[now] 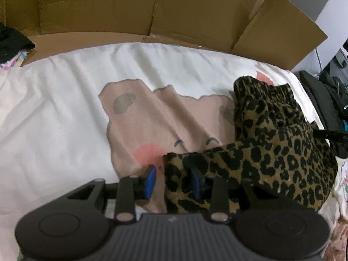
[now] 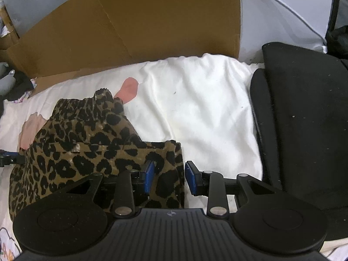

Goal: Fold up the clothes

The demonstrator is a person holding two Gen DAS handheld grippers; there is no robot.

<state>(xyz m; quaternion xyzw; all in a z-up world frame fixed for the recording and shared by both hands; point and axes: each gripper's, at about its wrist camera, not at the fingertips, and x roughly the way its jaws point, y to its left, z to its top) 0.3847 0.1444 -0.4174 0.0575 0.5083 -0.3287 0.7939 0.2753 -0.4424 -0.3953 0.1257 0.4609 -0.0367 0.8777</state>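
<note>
**Q:** Fingers first: how do the 2 grippers stand?

**R:** Both sets are spread apart. The left gripper (image 1: 174,179) sits at lower centre of its view, its blue pads (image 1: 151,180) wide; a corner of the garment (image 1: 280,150) drapes between them and partly covers the right-hand pad, but neither pad presses it. The right gripper (image 2: 170,178) is also at lower centre of its view, its fingers (image 2: 149,177) parted, and a hem of the garment (image 2: 87,156) lies between them, against the left-hand pad and short of the other.

**Q:** Where is the garment?

**R:** It is leopard print, bunched in a heap. In the left view it fills the lower right, its gathered waistband at the top of the heap. In the right view it fills the lower left, waistband again uppermost. The other gripper's black tip shows at the heap's far edge in each view.

**Q:** What lies under it?

**R:** A white sheet (image 1: 65,108) with a beige cartoon face, pink cheeks and closed eyes at the centre of the left view. In the right view the sheet (image 2: 206,108) is rumpled and plain at centre, with 1 pink patch just above the waistband.

**Q:** And around that?

**R:** Brown cardboard (image 1: 152,10) stands across the top of the left view and the upper left of the right view (image 2: 141,21). A black padded seat (image 2: 304,119) fills the right side of the right view, touching the sheet's edge.
</note>
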